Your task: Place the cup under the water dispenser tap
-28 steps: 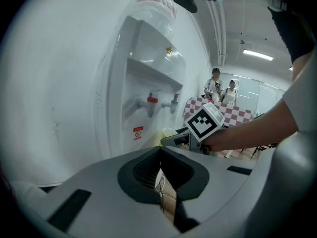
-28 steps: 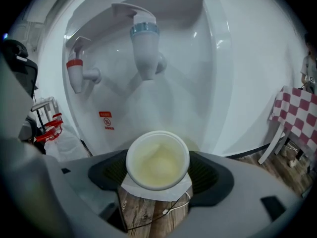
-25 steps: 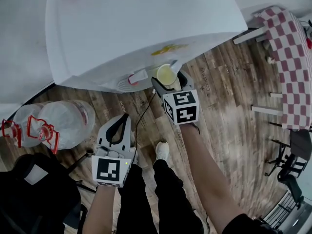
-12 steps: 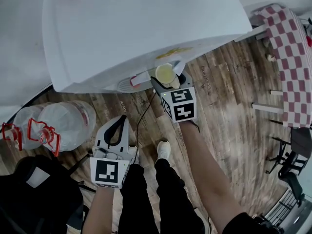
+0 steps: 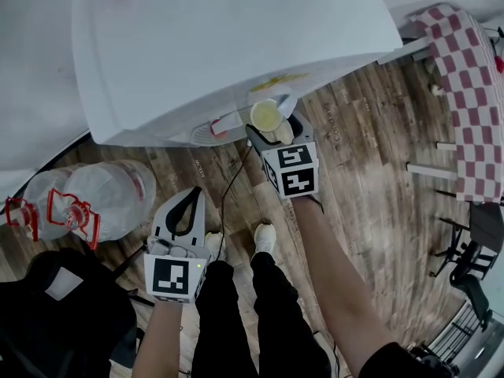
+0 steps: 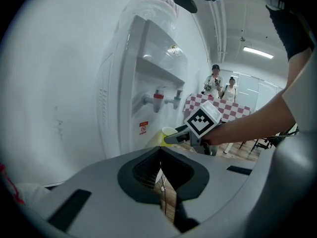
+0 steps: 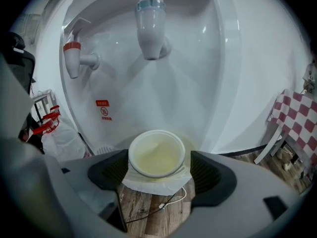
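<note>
The right gripper (image 5: 274, 131) is closed on a paper cup (image 7: 157, 155); its two dark pads press the sides of the cup, which stands upright with its mouth open to above. The cup looks empty inside and is yellow on the outside. It is held in the air in front of the white water dispenser (image 5: 220, 46), with the wooden floor (image 5: 370, 156) and a thin cable (image 7: 166, 205) visible below it. In the right gripper view the cup is under the tap with the bluish collar (image 7: 150, 26), a little nearer than it. The red tap (image 7: 73, 58) is to the left of that one.

The left gripper (image 5: 191, 197) is held low and near, well apart from the dispenser. Its jaws are together with nothing between them.

On the floor at the left lie clear water bottles (image 5: 102, 199) with red handles. At the far right stands a table with a red checked cloth (image 5: 465, 93).
</note>
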Available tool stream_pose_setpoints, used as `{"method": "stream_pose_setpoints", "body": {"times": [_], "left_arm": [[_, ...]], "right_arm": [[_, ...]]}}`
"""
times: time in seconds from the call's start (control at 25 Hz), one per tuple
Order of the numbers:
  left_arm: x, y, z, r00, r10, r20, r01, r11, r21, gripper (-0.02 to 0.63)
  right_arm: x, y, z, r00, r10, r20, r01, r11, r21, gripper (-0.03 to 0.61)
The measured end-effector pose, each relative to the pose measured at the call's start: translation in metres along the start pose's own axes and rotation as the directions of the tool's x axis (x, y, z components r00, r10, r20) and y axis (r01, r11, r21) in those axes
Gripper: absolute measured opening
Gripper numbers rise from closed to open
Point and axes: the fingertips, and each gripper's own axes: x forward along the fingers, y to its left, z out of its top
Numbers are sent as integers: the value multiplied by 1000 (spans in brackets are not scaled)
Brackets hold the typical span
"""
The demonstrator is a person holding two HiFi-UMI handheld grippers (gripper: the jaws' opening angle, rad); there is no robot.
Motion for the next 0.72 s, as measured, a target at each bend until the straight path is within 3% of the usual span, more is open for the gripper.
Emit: {"method": "stream_pose_setpoints", "body": {"times": [0.32,0.72], "left_arm": [[-19,-16,15,999,-13,-34,14,1000,22,14],[-86,-56,68,996,-75,-56,75,997,-16,14]], "right_arm": [[-41,4,-5,999,-1,-38,2,999,45,376],[-155,32,-5,995,54,-88,-40,988,152,373]]}}
